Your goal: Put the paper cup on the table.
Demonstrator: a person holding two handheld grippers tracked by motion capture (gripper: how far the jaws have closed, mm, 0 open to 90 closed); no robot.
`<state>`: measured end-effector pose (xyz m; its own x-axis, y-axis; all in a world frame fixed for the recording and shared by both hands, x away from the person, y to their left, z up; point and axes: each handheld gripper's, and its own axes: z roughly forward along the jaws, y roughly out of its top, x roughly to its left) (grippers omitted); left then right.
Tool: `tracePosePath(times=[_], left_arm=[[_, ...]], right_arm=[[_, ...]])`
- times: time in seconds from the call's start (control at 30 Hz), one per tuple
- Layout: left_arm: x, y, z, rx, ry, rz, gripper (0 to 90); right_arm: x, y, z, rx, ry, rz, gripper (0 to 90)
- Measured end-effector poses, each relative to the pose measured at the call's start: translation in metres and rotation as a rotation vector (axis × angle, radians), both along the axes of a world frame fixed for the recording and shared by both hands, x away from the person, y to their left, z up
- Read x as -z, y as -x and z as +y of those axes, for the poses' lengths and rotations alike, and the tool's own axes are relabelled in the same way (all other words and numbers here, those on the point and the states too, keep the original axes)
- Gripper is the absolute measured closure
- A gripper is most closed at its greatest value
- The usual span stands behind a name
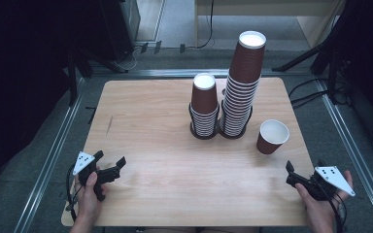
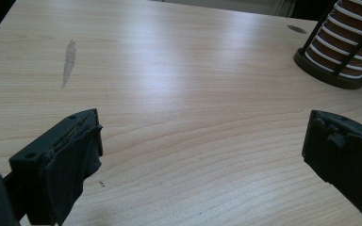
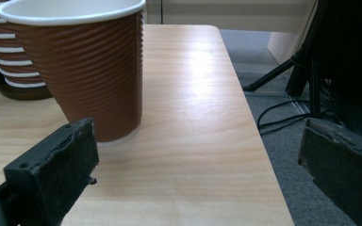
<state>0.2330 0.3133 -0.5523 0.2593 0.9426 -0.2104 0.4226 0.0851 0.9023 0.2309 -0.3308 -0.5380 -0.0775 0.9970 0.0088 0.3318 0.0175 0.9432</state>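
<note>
A: Brown ribbed paper cup, white inside: location?

B: Upright on the wooden surface, right side, just beside the tall cup stack. Right tongs sit near it, jaws spread wide, holding nothing; the cup stands just ahead of their left jaw.

A: Left tongs?

B: Near the surface's left front edge, well apart from the cup, jaws apart, holding nothing.

Light wooden table, two racked cup stacks, single cup
</note>
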Motion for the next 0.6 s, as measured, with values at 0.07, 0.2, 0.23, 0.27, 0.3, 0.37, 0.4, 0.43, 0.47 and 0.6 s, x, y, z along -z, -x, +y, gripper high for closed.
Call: tracePosePath(times=[0.07,0.2,0.23,0.27,0.3,0.37,0.4,0.43,0.47,0.6], left_arm=[[0.000,0.000,0.000,0.000,0.000,0.000,0.0],[0.000,0.000,0.000,0.000,-0.001,0.000,0.0],[0.000,0.000,0.000,0.000,-0.003,0.000,0.0],[0.000,0.000,-0.001,-0.001,-0.004,0.000,0.0],[0.000,0.000,-0.001,0.000,-0.005,-0.001,0.0],[0.000,0.000,-0.001,0.000,-0.004,0.000,0.0],[0.000,0.000,0.000,0.000,-0.002,0.001,0.0],[0.000,0.000,0.000,0.001,0.000,0.003,0.0],[0.000,-0.001,0.000,0.002,0.002,0.003,0.0],[0.000,-0.001,0.000,0.004,0.001,0.004,0.0]], right_arm=[[0.001,0.004,-0.002,-0.002,0.001,0.004,0.0],[0.002,0.011,-0.006,-0.005,-0.004,0.006,0.0],[0.003,0.013,-0.006,-0.002,-0.005,0.008,0.0],[0.003,0.014,-0.007,0.004,-0.012,0.012,0.0],[0.003,0.015,-0.009,0.006,-0.015,0.012,0.0],[0.003,0.017,-0.011,0.011,-0.031,0.011,0.0],[0.003,0.017,-0.012,0.012,-0.032,0.010,0.0],[0.004,0.017,-0.012,0.013,-0.032,0.010,0.0],[0.004,0.017,-0.012,0.015,-0.032,0.009,0.0],[0.002,0.017,-0.010,0.024,-0.022,0.002,0.0]])
